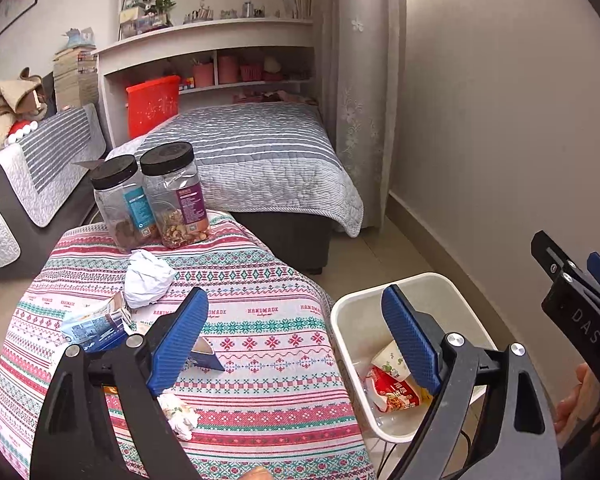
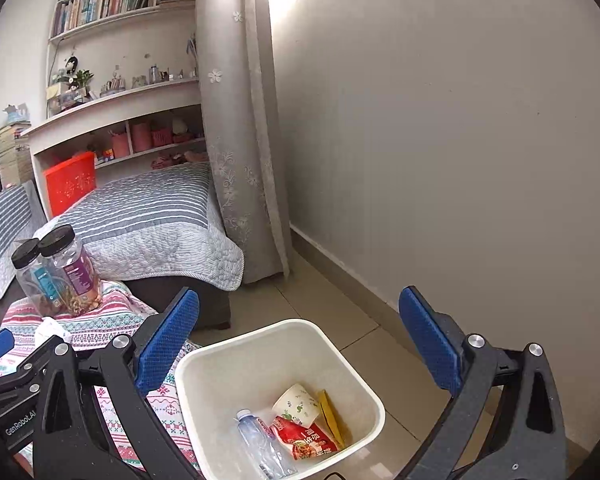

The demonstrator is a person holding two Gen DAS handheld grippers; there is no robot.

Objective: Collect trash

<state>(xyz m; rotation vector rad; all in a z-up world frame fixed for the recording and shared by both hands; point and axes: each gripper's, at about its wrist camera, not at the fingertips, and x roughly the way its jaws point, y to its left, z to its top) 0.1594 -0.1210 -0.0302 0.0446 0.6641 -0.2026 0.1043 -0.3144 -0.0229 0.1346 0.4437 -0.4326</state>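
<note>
Both hand-held grippers are wide apart with nothing between the pads. The left hand-held gripper (image 1: pixel 296 334) hangs over the edge where the table (image 1: pixel 268 384) meets the white bin (image 1: pixel 342 308); its one pad sits over the patterned cloth and the other over the bin's mouth. The right hand-held gripper (image 2: pixel 300 344) hangs right above the bin (image 2: pixel 260 336), also empty.

Inside the bin, seen from the right wrist: a paper cup (image 2: pixel 298 404), a red snack wrapper (image 2: pixel 306 442), a clear plastic bottle (image 2: pixel 260 446) and a yellow packet (image 2: pixel 330 416) leaning on the wall at about 3 o'clock from the cup.

Trash not yet collected from the table, in the left wrist view: a crumpled white paper ball (image 1: pixel 148 278) near the middle, a flattened blue carton (image 1: pixel 94 326) at roughly 8 o'clock from it, and a wadded tissue (image 1: pixel 180 416) near the front edge, just beside the left pad. Two black-lidded jars (image 1: pixel 156 196) stand at 12 o'clock from the paper ball, touching each other.
</note>
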